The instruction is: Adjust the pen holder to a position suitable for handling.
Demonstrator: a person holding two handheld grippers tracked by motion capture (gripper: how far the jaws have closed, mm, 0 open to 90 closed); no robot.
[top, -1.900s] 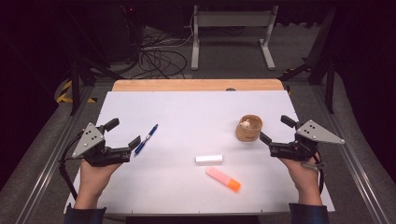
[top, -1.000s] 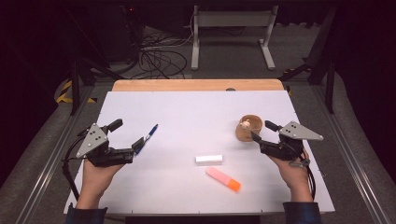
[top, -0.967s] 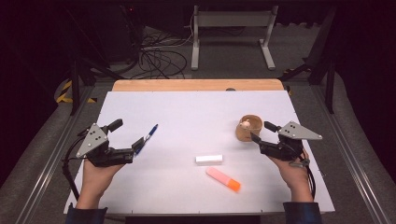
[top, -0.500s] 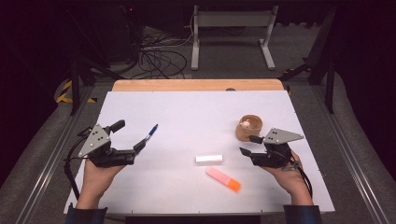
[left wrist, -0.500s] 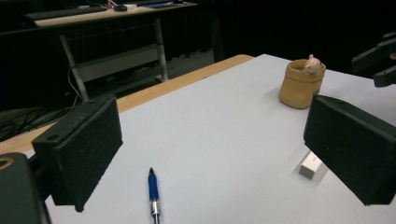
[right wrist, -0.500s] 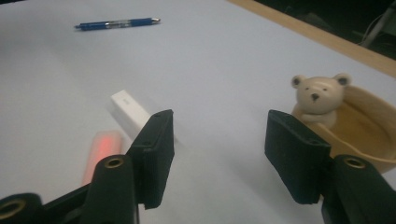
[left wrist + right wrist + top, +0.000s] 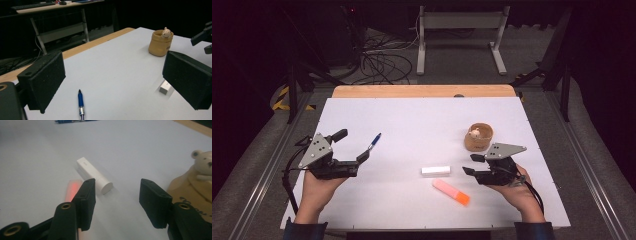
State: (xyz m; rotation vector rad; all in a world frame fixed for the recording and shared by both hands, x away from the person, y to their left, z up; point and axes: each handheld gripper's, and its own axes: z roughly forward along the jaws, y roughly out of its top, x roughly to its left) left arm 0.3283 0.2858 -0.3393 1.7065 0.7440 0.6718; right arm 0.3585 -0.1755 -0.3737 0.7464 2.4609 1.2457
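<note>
A white stick (image 7: 435,170) lies mid-table with an orange highlighter (image 7: 451,192) just in front of it. My right gripper (image 7: 472,164) points left at the stick, a short way off. Its jaws are open and have just been closing, with nothing between them. In the right gripper view the white stick (image 7: 93,174) lies just beyond the pads (image 7: 86,195). A blue pen (image 7: 373,141) lies at the left. My left gripper (image 7: 352,145) stands wide open beside it, holding nothing. In the left gripper view the pen (image 7: 80,105) lies between the jaws.
A tan cup (image 7: 478,137) with a small bear figure in it stands behind the right gripper. The white table (image 7: 422,120) ends in a wooden strip at the back. Cables and a metal stand lie on the dark floor beyond.
My right gripper has moved left and nearer to me, from beside the cup to the white stick, and its jaws have narrowed. The left gripper has kept still.
</note>
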